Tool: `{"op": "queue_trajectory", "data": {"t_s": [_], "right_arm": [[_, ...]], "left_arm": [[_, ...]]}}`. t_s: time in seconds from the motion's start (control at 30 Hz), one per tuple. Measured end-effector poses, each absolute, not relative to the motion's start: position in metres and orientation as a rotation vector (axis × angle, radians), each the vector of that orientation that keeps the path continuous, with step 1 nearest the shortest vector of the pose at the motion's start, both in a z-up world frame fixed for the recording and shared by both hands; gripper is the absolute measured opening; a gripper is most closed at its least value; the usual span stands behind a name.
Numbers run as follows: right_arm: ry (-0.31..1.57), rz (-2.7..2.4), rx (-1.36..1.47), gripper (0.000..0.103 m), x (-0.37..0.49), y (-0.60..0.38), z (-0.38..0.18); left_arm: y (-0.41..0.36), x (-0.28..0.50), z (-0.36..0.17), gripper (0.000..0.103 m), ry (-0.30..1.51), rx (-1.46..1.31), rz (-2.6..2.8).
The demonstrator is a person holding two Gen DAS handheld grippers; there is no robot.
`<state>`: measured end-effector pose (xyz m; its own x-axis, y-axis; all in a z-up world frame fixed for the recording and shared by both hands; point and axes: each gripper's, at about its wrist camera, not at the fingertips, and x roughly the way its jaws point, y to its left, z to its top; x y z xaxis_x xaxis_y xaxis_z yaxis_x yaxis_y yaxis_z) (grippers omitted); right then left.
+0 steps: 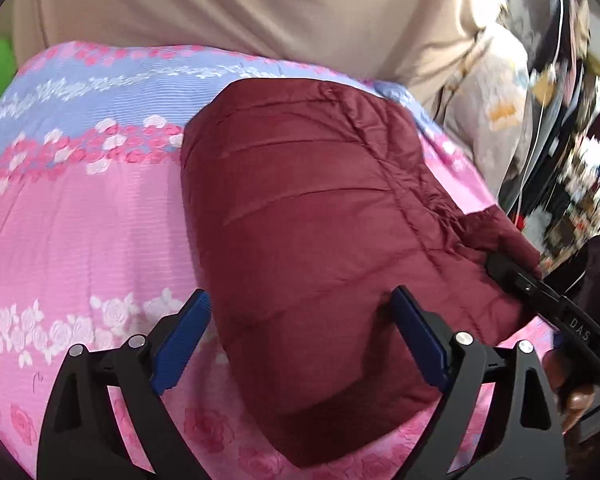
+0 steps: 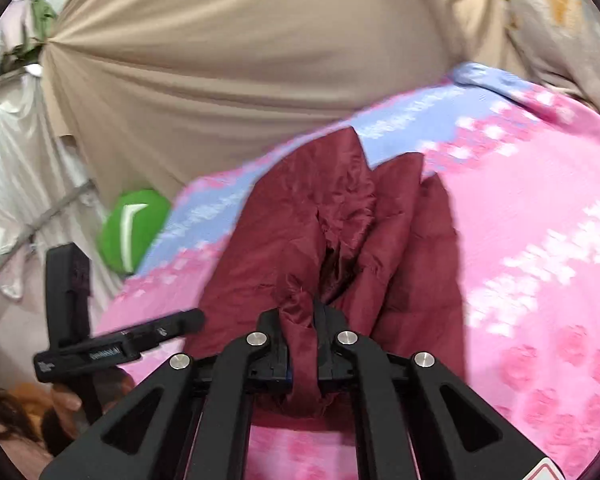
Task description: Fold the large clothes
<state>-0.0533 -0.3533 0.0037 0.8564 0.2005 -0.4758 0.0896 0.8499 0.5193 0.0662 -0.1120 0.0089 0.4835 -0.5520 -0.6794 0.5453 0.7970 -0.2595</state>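
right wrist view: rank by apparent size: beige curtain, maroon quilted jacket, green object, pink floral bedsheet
1-2. Beige draped fabric curtain and pink-and-blue floral bedsheet: similar apparent area, and fisheye distortion makes ranking them unsure.
3. Maroon quilted puffer jacket, pinched in the right gripper jaws.
4. Green rounded object, smallest, partly hidden behind the sheet.

Left wrist cam sits right behind its gripper (image 1: pixel 300 336), looking down and forward, really close over the jacket (image 1: pixel 320 208) on the bedspread (image 1: pixel 80 220). Right wrist cam is just as close, looking along its own gripper (image 2: pixel 300 332) up the jacket (image 2: pixel 300 208) toward the curtain (image 2: pixel 220 60). Both catch the jacket, bedspread (image 2: pixel 540 208), curtain (image 1: pixel 220 4) and each other's gripper.
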Motion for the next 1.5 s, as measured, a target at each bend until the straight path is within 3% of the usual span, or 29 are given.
{"op": "queue_trajectory", "data": {"t_s": [0.17,0.3,0.4,0.57,0.7,0.8,0.87,0.93,1.03,1.3,1.5], "right_arm": [[0.736,0.024,0.705,0.005,-0.038,-0.381,-0.066],[0.762,0.027,0.73,0.007,-0.038,-0.39,-0.07],[0.69,-0.026,0.672,0.017,-0.05,-0.395,-0.038],[0.539,-0.058,0.55,0.045,-0.037,-0.404,0.023],[0.557,-0.07,0.491,0.052,0.029,-0.4,0.034],[0.62,-0.108,0.498,0.051,0.074,-0.4,0.018],[0.625,-0.109,0.502,0.011,0.09,-0.398,0.012],[0.605,-0.09,0.534,0.007,0.091,-0.4,0.011],[0.57,-0.126,0.516,0.005,0.085,-0.402,0.009],[0.732,-0.199,0.486,0.007,0.115,-0.41,-0.046],[0.782,-0.182,0.474,0.008,0.124,-0.411,-0.055]], "left_arm": [[-0.135,0.076,-0.021,0.086,0.913,0.033,-0.653],[-0.139,0.078,-0.032,0.086,0.931,0.051,-0.633],[-0.14,0.077,-0.033,0.086,0.927,0.06,-0.622],[-0.144,0.074,-0.032,0.087,0.911,0.075,-0.605],[-0.145,0.075,-0.031,0.087,0.913,0.081,-0.596],[-0.146,0.075,-0.03,0.087,0.92,0.08,-0.586],[-0.146,0.076,-0.029,0.087,0.922,0.079,-0.58],[-0.146,0.078,-0.028,0.087,0.927,0.076,-0.579],[-0.149,0.08,-0.028,0.09,0.926,0.084,-0.589],[-0.163,0.081,-0.03,0.096,0.9,0.107,-0.604],[-0.167,0.082,-0.034,0.097,0.905,0.117,-0.59]]}}
